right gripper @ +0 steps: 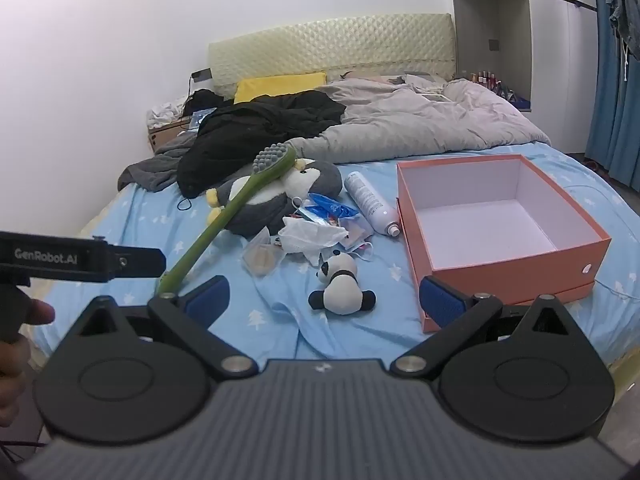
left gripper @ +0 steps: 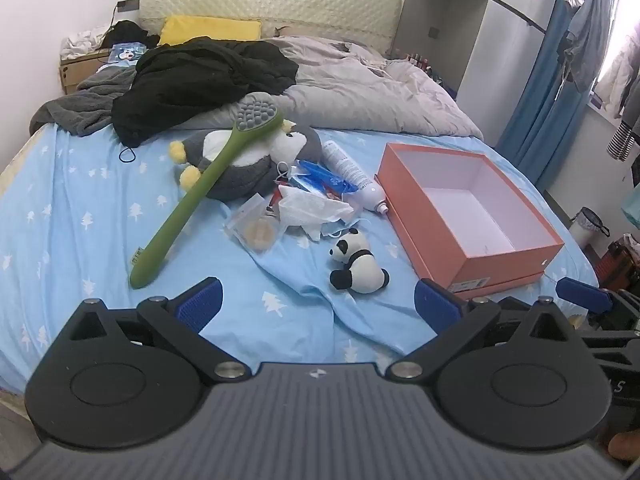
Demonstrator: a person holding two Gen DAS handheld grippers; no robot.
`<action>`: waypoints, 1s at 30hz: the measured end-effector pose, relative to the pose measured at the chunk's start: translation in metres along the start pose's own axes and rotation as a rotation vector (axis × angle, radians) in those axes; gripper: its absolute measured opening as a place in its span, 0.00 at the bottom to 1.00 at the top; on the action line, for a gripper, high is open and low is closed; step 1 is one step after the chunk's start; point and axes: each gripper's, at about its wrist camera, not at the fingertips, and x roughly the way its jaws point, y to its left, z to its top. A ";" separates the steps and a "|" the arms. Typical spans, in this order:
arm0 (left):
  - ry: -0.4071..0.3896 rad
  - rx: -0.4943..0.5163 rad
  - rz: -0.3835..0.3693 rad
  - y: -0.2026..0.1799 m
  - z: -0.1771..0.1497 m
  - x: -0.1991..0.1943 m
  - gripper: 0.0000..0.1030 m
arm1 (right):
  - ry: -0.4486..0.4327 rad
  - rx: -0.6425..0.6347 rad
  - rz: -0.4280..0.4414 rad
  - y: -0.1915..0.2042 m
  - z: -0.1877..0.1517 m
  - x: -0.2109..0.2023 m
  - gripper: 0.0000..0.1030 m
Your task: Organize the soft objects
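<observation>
A bed covered with a light blue sheet (left gripper: 80, 208) printed with small white trees fills both views. Near the foot of the bed, a small panda plush (left gripper: 357, 262) lies on its side on a wrinkle of the sheet. Behind it sits a heap of clutter: a crumpled white face mask (left gripper: 310, 208), a clear zip bag (left gripper: 256, 229), blue plastic packaging (left gripper: 324, 174) and a white spray can (left gripper: 354, 174) lying flat. Farther back, a grey and white penguin plush (left gripper: 244, 160) lies with a long green massage brush (left gripper: 208, 184) resting across it, the brush's grey nubbed head toward the headboard. To the right of the clutter, an open orange box (left gripper: 480, 258) with a white, empty interior stands on the sheet, just beside the spray can. A black garment (left gripper: 192, 80), a grey blanket (left gripper: 84, 106) and a pale rumpled duvet (left gripper: 380, 92) are piled toward the quilted headboard, beside a yellow pillow (left gripper: 208, 29).

The left gripper (left gripper: 318, 306) hovers over the foot of the bed with its blue-padded jaws spread wide, holding nothing, the panda just beyond them. The right gripper (right gripper: 326, 298) hovers likewise, jaws spread and empty, with the panda between and just past its fingertips.
</observation>
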 end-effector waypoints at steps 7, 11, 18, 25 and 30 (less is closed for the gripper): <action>0.004 0.002 -0.001 0.000 -0.001 0.001 1.00 | 0.006 -0.001 -0.003 0.000 0.000 0.003 1.00; 0.004 0.000 -0.001 0.000 -0.002 0.001 1.00 | 0.011 0.005 0.001 0.003 -0.001 0.001 1.00; 0.007 -0.002 0.001 0.002 -0.004 0.001 1.00 | 0.014 0.006 0.007 0.001 -0.003 0.006 1.00; 0.012 -0.006 0.006 0.003 -0.004 0.004 1.00 | 0.026 0.022 0.013 0.002 -0.005 0.009 1.00; 0.010 -0.010 0.009 0.007 -0.006 0.010 1.00 | 0.039 0.020 0.016 0.001 -0.006 0.015 1.00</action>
